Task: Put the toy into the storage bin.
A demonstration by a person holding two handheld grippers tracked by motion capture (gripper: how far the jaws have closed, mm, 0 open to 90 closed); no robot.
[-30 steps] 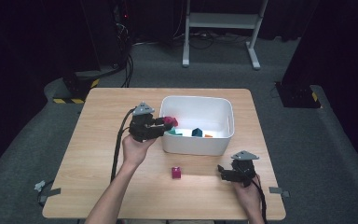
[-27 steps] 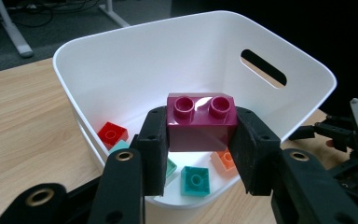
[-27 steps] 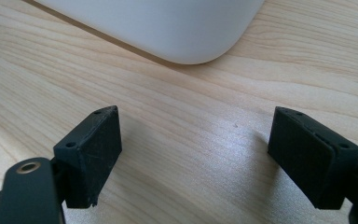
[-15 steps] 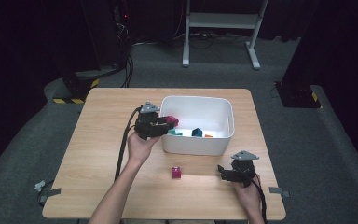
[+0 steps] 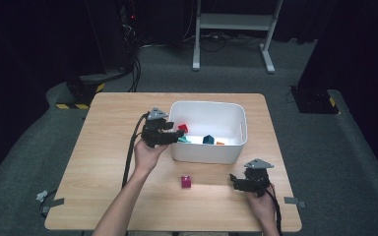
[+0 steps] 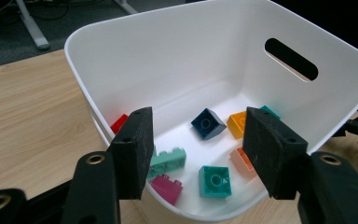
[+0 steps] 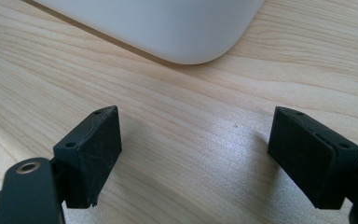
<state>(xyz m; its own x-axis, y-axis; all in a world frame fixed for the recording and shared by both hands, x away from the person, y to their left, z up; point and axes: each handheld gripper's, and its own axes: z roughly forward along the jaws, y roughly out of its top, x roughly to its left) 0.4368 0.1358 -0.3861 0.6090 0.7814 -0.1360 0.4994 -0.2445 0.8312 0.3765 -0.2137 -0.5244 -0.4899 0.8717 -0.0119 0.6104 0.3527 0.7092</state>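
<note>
The left claw (image 6: 196,154) hangs over the near rim of the white bin (image 6: 177,56), jaws spread with nothing between them. The bin is a rounded-corner tub with a slot handle in its end wall, and it sits at the centre of the bench (image 5: 108,147). Inside lie loose bricks: magenta (image 6: 168,187), mint (image 6: 168,161), teal (image 6: 215,181), navy (image 6: 207,123), orange (image 6: 237,123), peach (image 6: 240,158). A red brick (image 6: 119,123) is half hidden behind the left jaw. In the high view, the right claw (image 5: 236,182) rests at 5 o'clock of the bin, jaws spread over bare wood. A magenta cube (image 5: 186,182) lies on the bench at 6 o'clock of the bin. Compared with the earlier frame, the left claw has moved farther over the rim; the right claw is unchanged.
</note>
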